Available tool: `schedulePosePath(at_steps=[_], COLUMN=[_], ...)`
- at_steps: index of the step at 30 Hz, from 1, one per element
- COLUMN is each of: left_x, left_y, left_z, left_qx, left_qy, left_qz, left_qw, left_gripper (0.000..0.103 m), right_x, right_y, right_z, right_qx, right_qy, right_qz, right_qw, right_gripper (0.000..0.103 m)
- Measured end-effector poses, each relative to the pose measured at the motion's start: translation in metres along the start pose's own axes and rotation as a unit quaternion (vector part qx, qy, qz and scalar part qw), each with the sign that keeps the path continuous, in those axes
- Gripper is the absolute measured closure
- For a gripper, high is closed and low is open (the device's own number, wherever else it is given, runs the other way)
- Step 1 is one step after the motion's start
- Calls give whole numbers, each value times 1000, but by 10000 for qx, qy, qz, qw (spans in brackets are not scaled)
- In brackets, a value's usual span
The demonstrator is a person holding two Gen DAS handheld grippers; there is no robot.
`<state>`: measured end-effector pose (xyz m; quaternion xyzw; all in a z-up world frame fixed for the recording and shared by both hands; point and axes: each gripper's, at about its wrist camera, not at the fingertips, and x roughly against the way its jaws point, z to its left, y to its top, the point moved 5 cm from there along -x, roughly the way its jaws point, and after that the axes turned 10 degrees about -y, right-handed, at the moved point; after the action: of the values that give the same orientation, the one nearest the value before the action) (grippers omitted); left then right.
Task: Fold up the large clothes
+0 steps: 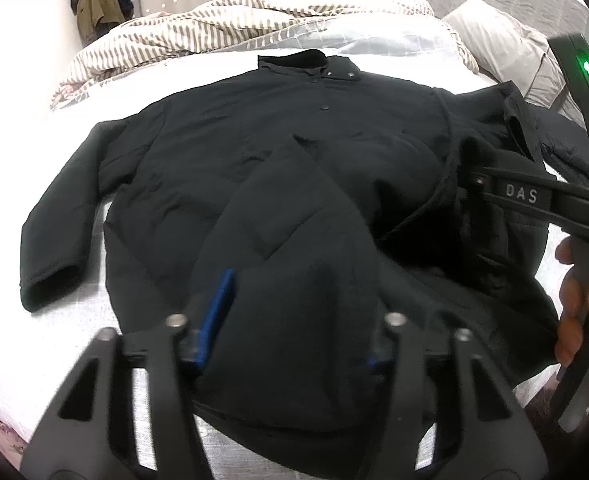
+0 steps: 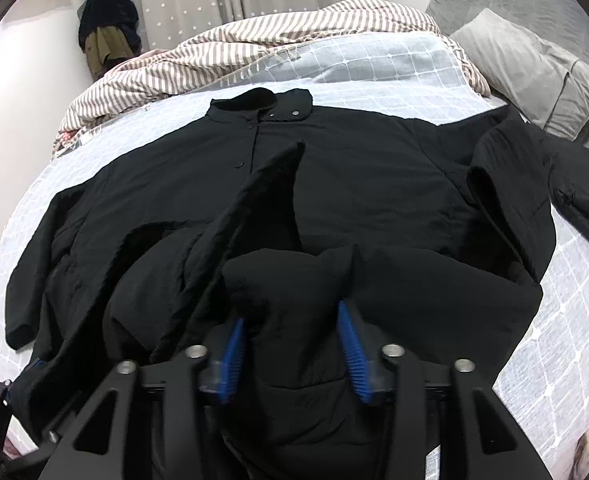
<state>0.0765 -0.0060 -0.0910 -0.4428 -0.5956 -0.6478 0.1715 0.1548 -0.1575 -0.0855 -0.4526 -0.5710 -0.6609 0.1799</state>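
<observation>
Left wrist view: left gripper [image 1: 294, 332] clamps a raised coat [image 1: 254, 152] fold; right gripper [image 2: 290, 356] pinches the hem between its pads [image 2: 352, 354].

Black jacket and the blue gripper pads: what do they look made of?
Black jacket: likely matte woven synthetic shell, lightly padded; it puffs in soft folds, shows no sheen, and has snap buttons at the collar. Blue pads: probably rubber or soft plastic; ribbed surface, matte. Neither is certain from looks alone.
</observation>
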Motion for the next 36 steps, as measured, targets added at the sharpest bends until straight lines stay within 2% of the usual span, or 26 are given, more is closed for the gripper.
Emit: schedulePosePath(at_steps=[2,4,7,11,15,17,24,29,33,36], left_x=[2,2,9,33,66,78,105,121,125,132], left_y=[-2,-6,-10,-16,-27,-35,-74,-100,-123,-140], left_z=[4,11,19,29,45,54,98,118,135,144], left_qx=[111,296,504,569,754,766,1114,1097,961,833], left_qy=[-66,-206,-397,-449,-626,-592,-522,-190,122,213], left_qz=[-49,-48,-129,-332,-549,-630,-681,-620,-360,-106], left_qw=[9999,9993,9979,9968,9937,9933,9901,9918,9947,9962], left_gripper=[64,79,87,89,90,90,94,95,95,93], right_x=[0,2,12,31,53,66,100,108,98,91], right_y=[-2,-4,-7,-18,-28,-36,-70,-103,-133,-153], right_z=[-2,-6,-16,-50,-96,-120,-182,-214,-231,-245], right_qx=[-43,-93,-141,-223,-589,-677,-694,-745,-798,-1008], right_qy=[16,20,29,-189,-187,-335,-419,-339,-180,19], right_qz=[-8,-54,-253,-489,-572,-670,-662,-422,12,445], right_qw=[10000,9999,9996,9984,9964,9949,9945,9958,9967,9939], right_gripper=[73,82,89,91,91,91,91,91,89,76])
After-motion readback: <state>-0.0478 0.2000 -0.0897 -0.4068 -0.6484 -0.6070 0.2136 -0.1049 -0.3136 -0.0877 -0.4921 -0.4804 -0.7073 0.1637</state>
